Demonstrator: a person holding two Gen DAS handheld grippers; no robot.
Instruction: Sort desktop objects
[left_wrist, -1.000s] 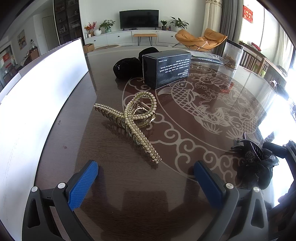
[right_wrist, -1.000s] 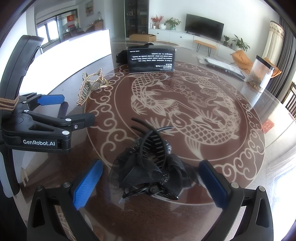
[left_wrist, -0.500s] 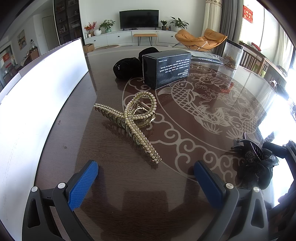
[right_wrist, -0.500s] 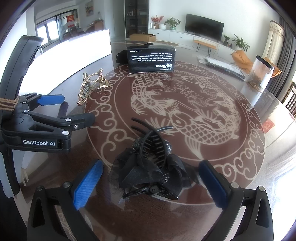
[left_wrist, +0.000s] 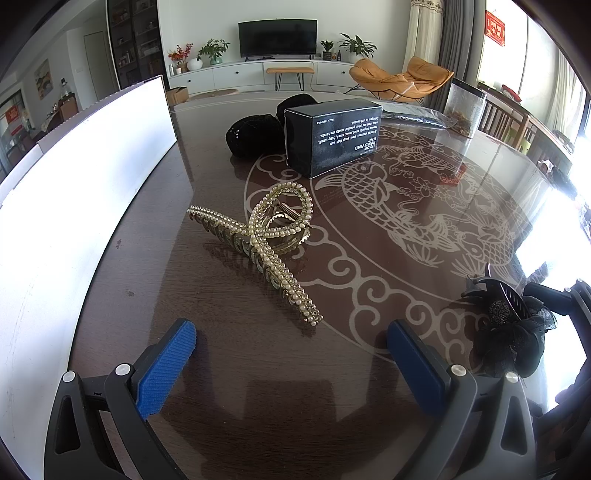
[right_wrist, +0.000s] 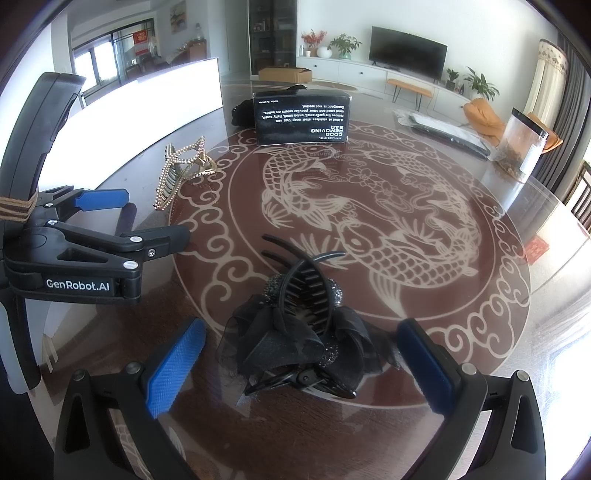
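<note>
A: Two grippers are noted: left gripper (left_wrist: 291, 363) and right gripper (right_wrist: 301, 363), both spread wide, nothing grasped.

B: Pearl clip (left_wrist: 258, 238) is seen ahead of the left; black bow clip (right_wrist: 299, 332) lies between the right's fingers, untouched, on the worktop (right_wrist: 424, 206).

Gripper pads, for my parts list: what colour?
Blue pads, clearest in the right wrist view.
</note>
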